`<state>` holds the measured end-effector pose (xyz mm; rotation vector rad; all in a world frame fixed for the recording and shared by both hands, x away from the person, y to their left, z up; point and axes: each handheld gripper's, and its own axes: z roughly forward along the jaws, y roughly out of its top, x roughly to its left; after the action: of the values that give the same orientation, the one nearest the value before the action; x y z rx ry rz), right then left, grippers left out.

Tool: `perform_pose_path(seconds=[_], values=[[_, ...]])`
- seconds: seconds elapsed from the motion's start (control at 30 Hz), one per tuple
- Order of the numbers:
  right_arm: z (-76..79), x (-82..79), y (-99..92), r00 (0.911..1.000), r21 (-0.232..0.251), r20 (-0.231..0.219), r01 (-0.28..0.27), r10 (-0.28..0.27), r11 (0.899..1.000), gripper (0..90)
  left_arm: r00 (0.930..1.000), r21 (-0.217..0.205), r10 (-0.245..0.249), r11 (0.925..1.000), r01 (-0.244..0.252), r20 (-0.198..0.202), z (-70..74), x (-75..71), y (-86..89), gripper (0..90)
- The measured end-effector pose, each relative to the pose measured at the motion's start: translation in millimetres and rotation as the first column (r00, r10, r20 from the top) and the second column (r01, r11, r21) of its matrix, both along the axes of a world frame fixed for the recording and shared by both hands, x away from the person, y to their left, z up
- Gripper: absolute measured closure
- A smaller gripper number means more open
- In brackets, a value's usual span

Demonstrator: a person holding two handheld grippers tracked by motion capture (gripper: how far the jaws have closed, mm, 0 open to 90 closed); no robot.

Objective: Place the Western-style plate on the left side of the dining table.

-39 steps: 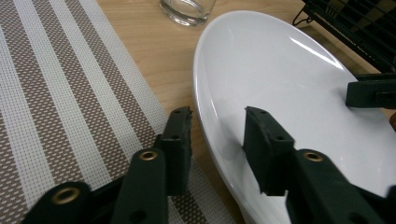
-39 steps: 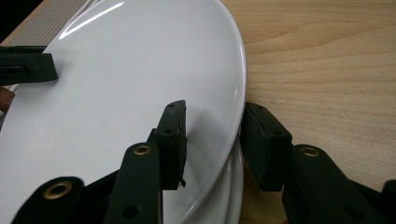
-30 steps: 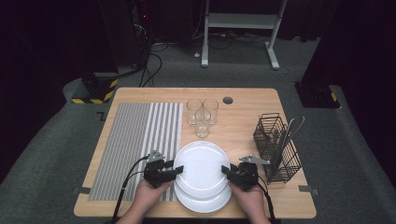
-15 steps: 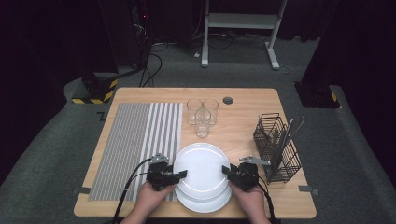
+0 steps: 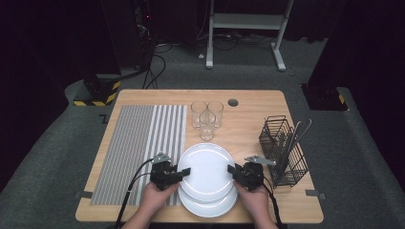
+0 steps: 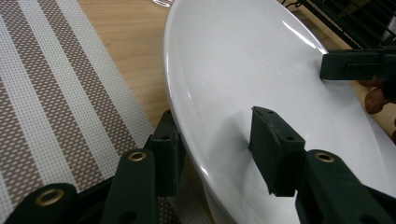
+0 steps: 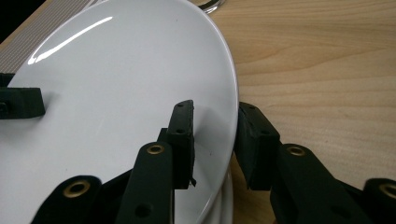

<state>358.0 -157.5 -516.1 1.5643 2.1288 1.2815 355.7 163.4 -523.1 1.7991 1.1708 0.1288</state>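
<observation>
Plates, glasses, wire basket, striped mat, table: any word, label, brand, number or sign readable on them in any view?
None: no readable text in any view.
top plate: plain white.
glasses, wire basket, striped mat: no lettering.
yellow-black hazard stripes on the floor stand base: a pattern, no words.

A glossy, smooth white glaze is seen on the top plate. Matt black pads are shown on the left gripper. The table is finished in pale matt wood grain, and the striped mat is woven.
</observation>
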Motion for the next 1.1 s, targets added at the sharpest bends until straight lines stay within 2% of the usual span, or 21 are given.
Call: perform_pose_path(seconds=[0.17,0.27,0.43,0.57,0.63,0.73,0.8,0.83,0.9,0.97,1.1], values=[[1.2,8.0,-1.7,0.9999,0.012,0.009,0.011,-0.011,1.0,69.7,0.9999,-0.018,0.008,0.9998,-0.008,-0.008,-5.4,5.5,0.6,55.8],[0.2,8.6,-2.6,0.9999,0.016,0.016,0.004,-0.004,1.0,68.8,0.9999,-0.029,0.013,0.9995,-0.013,0.007,-7.0,4.2,1.8,56.7],[-4.8,7.4,-0.3,0.9993,0.027,-0.019,-0.033,0.034,0.999,53.4,0.9996,-0.029,0.016,0.9995,-0.015,0.022,-7.9,3.1,1.8,56.6],[-7.0,-2.2,3.2,0.9963,-0.014,-0.003,-0.086,0.086,0.996,46.4,0.9995,-0.026,0.019,0.9995,-0.018,0.026,-7.9,2.1,1.8,56.6],[-7.4,-8.6,4.6,0.9955,-0.036,0.016,-0.093,0.093,0.995,46.8,0.9995,-0.026,0.02,0.9995,-0.019,0.026,-7.8,2.0,1.7,56.7],[-7.9,-11.5,4.4,0.9964,-0.029,0.018,-0.082,0.082,0.996,48.4,0.9998,-0.019,0.016,0.9997,-0.015,0.009,-7.9,1.5,1.1,54.1],[-7.9,-11.6,3.5,0.9967,-0.029,0.024,-0.077,0.077,0.997,49.9,0.999,-0.007,-0.015,0.9999,0.015,-0.042,-8.8,-0.5,-0.2,44.2],[-7.9,-12.0,3.6,0.997,-0.027,0.024,-0.073,0.074,0.997,50.2,0.9991,0.006,-0.017,0.9998,0.017,-0.04,-8.3,-2.3,-0.6,41.6],[-8.1,-12.4,3.1,0.997,-0.027,0.029,-0.071,0.072,0.997,51.1,0.9999,0.049,-0.01,0.9987,0.011,-0.011,-5.7,-8.2,-2.3,41.3],[-8.0,-12.9,2.4,0.9972,-0.025,0.028,-0.068,0.069,0.997,52.0,0.9999,0.072,-0.012,0.9973,0.011,0.007,-4.7,-12.0,-3.9,40.9],[-7.5,-13.1,2.2,0.9972,-0.03,0.03,-0.067,0.068,0.997,52.3,0.9997,0.058,-0.023,0.9981,0.022,0.011,-6.5,-11.7,-6.2,42.5]])
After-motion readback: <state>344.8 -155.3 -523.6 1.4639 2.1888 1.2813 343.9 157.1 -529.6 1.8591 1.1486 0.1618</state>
